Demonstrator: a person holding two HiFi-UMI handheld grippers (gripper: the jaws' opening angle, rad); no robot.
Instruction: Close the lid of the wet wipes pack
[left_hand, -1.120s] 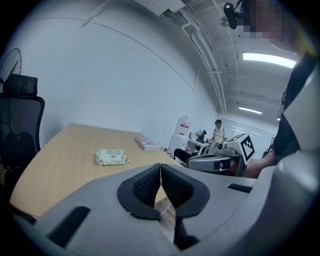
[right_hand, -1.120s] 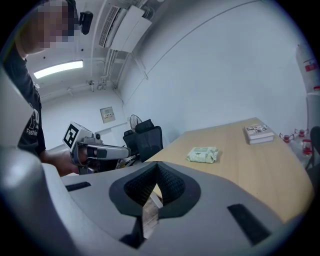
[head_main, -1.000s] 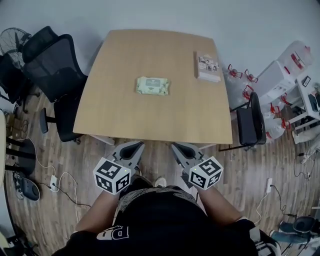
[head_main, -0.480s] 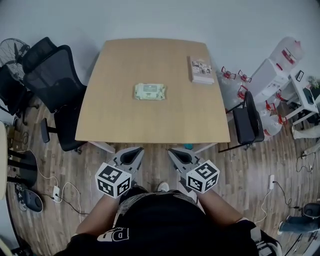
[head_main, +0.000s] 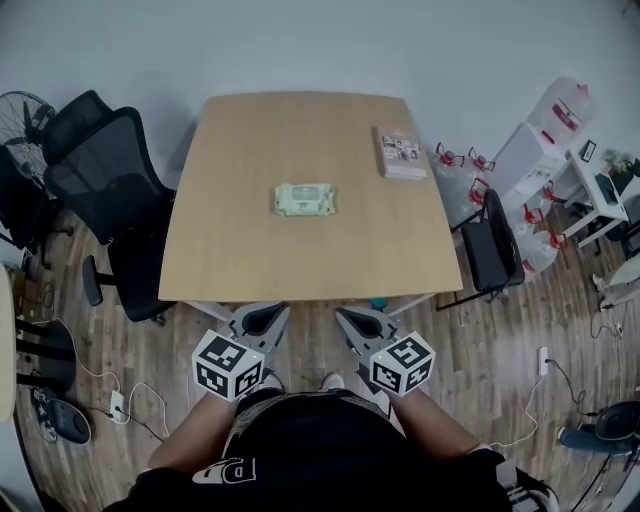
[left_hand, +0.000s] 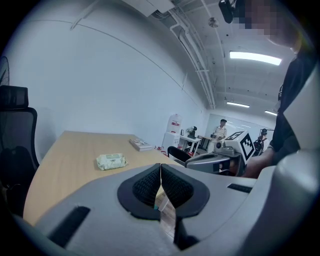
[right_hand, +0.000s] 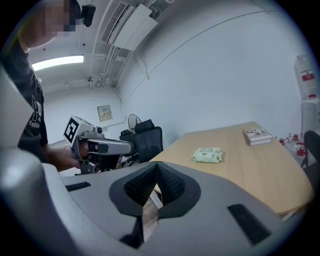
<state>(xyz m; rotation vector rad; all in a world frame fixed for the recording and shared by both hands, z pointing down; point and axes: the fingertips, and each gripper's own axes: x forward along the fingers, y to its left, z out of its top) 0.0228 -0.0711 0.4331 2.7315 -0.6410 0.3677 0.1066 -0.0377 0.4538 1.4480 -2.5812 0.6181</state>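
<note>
Pack (head_main: 306, 199) lies mid-table (head_main: 300, 262), lid job not yet begun
Left gripper (head_main: 260, 319) and right gripper (head_main: 361, 322) hover off the near edge, jaws pressed together on nothing; the light, loose pack may skid under a one-sided push rather than snap closed

Wipes pack (head_main: 305, 199) centred on table (head_main: 250, 260), book (head_main: 402, 153) beyond

A light wooden table (head_main: 300, 255) with rounded corners stands on a wood-plank floor (head_main: 520, 335) and carries two things, well apart: a pale green wet wipes pack (head_main: 305, 199) lying flat near its middle, and a book (head_main: 402, 153) lying flat near its far right corner.
</note>
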